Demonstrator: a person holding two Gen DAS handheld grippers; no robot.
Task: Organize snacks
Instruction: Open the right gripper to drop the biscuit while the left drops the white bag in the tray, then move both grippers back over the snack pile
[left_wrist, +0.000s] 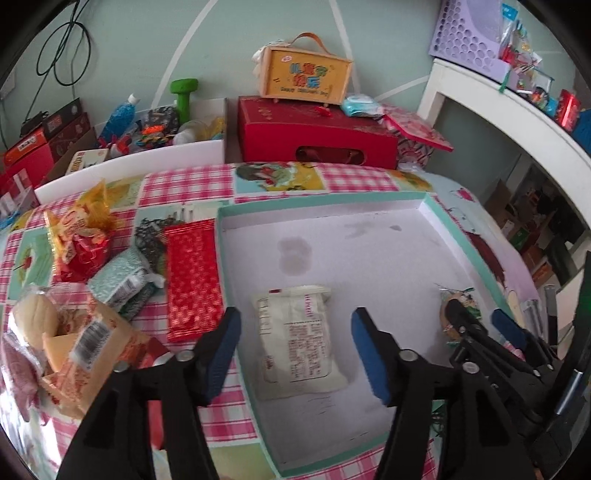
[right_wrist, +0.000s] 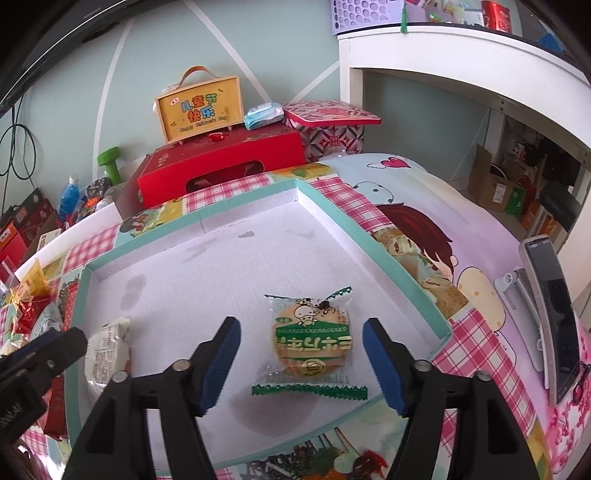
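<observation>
A shallow white tray with a teal rim (left_wrist: 369, 206) (right_wrist: 369, 236) lies on the checked tablecloth. Inside it rests a white snack packet (left_wrist: 299, 339) (right_wrist: 107, 354). My left gripper (left_wrist: 295, 350) stands open over that packet, its blue pads apart on either side and not pressing it. Further right in the tray lies a round cake in a clear, green-edged wrapper (right_wrist: 312, 343) (left_wrist: 458, 306). My right gripper (right_wrist: 301, 358) is open around that cake without touching it. A pile of loose snacks (left_wrist: 92, 266) lies left of the tray, among them a red packet (left_wrist: 192, 284).
A red gift box (left_wrist: 314, 136) (right_wrist: 221, 170) with a yellow handled case (left_wrist: 306, 74) (right_wrist: 199, 107) on top stands behind the tray. A phone on a stand (right_wrist: 554, 314) stands at the right. White shelving (left_wrist: 517, 122) rises at the right.
</observation>
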